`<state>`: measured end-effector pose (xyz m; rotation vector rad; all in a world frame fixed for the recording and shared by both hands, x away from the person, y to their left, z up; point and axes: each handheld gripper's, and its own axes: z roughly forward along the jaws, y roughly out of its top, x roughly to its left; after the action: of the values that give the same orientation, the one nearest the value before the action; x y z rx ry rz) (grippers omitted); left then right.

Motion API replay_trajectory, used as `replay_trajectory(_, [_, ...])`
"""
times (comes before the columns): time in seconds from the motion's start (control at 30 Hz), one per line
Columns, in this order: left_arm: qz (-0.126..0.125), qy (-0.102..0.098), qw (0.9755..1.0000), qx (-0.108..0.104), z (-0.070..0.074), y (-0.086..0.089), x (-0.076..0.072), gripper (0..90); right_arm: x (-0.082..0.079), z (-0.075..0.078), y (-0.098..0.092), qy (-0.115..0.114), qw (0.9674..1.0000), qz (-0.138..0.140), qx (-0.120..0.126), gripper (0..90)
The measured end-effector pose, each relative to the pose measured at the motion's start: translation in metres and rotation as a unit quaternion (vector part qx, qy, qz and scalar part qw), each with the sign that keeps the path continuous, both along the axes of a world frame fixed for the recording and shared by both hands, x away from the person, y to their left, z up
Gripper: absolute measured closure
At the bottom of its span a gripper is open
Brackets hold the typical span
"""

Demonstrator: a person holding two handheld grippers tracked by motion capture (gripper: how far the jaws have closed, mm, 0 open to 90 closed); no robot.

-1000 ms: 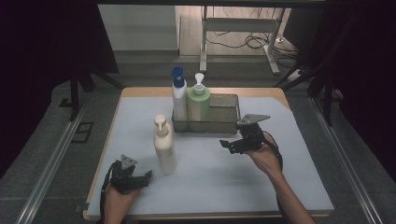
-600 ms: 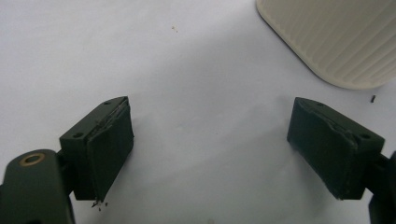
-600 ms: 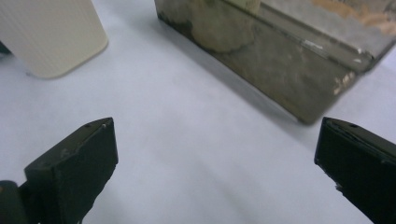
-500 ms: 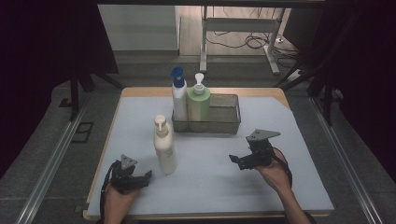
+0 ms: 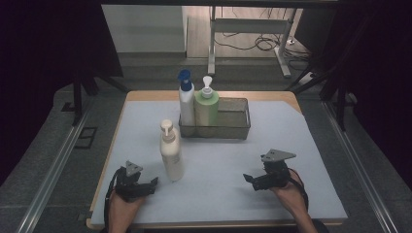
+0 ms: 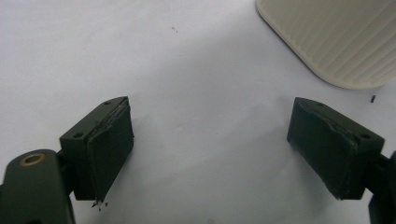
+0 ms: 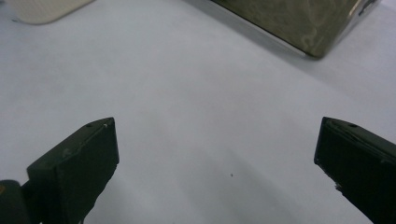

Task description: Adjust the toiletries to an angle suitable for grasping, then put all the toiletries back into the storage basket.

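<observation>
A cream pump bottle (image 5: 171, 151) stands upright on the white table mat (image 5: 291, 141), left of centre. Behind it a dark mesh basket (image 5: 232, 121) holds a white bottle with a blue pump (image 5: 186, 101) and a green bottle with a white pump (image 5: 206, 105). My left gripper (image 5: 151, 183) rests open near the front left edge, just left of the cream bottle (image 6: 336, 37), nothing between its jaws. My right gripper (image 5: 248, 180) is open low over the mat at the front right, empty, with the basket corner (image 7: 299, 23) ahead of it.
The basket's right half holds nothing. The mat ends at a wooden table rim (image 5: 209, 95). Metal rails (image 5: 53, 165) run along both sides of the table, and a desk frame with cables (image 5: 252, 39) stands beyond the far edge.
My right gripper has drawn back from beside the basket toward the front right of the mat and come down lower. The left gripper and the bottles have stayed put.
</observation>
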<state>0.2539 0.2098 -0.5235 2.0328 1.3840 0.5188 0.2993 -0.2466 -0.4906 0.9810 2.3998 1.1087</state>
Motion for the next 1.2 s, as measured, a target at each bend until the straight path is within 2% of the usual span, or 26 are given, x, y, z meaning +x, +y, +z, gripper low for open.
replay_trajectory(0.27, [-0.001, 0.0, 1.0, 0.0, 0.0, 0.0, 0.0, 14.4, -0.004, -0.014, -0.007, 0.002, 0.9998, -0.015, -0.01, 0.9])
replay_trajectory(0.47, [-0.001, -0.003, 1.0, -0.001, 0.001, 0.001, 0.0, 16.1, -0.004, -0.017, -0.01, 0.008, 0.9998, -0.017, -0.009, 1.1])
replay_trajectory(0.6, [-0.008, -0.005, 0.9999, -0.007, 0.003, 0.002, -0.002, 27.0, -0.005, -0.017, -0.011, 0.005, 0.9998, -0.018, -0.011, 1.2])
replay_trajectory(0.7, [-0.011, -0.01, 0.9995, -0.028, 0.007, 0.004, -0.003, 34.0, -0.005, -0.017, -0.013, 0.004, 0.9997, -0.02, -0.014, 1.3])
replay_trajectory(0.73, [-0.011, -0.01, 0.9995, -0.028, 0.007, 0.004, -0.003, 35.9, -0.005, -0.017, -0.014, 0.004, 0.9997, -0.022, -0.013, 1.3])
replay_trajectory(0.8, [-0.018, -0.018, 0.9989, -0.039, 0.012, 0.003, -0.005, 39.6, -0.004, -0.018, -0.016, 0.003, 0.9996, -0.025, -0.014, 1.4])
replay_trajectory(0.9, [-0.032, -0.019, 0.9978, -0.055, 0.015, 0.001, -0.005, 47.5, -0.004, -0.018, -0.019, 0.002, 0.9994, -0.031, -0.016, 1.9])
replay_trajectory(1.0, [-0.054, -0.011, 0.9968, -0.059, 0.015, -0.002, -0.005, 60.4, -0.004, -0.019, -0.02, 0.002, 0.9993, -0.032, -0.017, 2.5])
replay_trajectory(1.2, [-0.087, 0.001, 0.995, -0.049, 0.018, -0.012, -0.004, 87.0, -0.004, -0.02, -0.022, 0.001, 0.9991, -0.039, -0.019, 3.3])
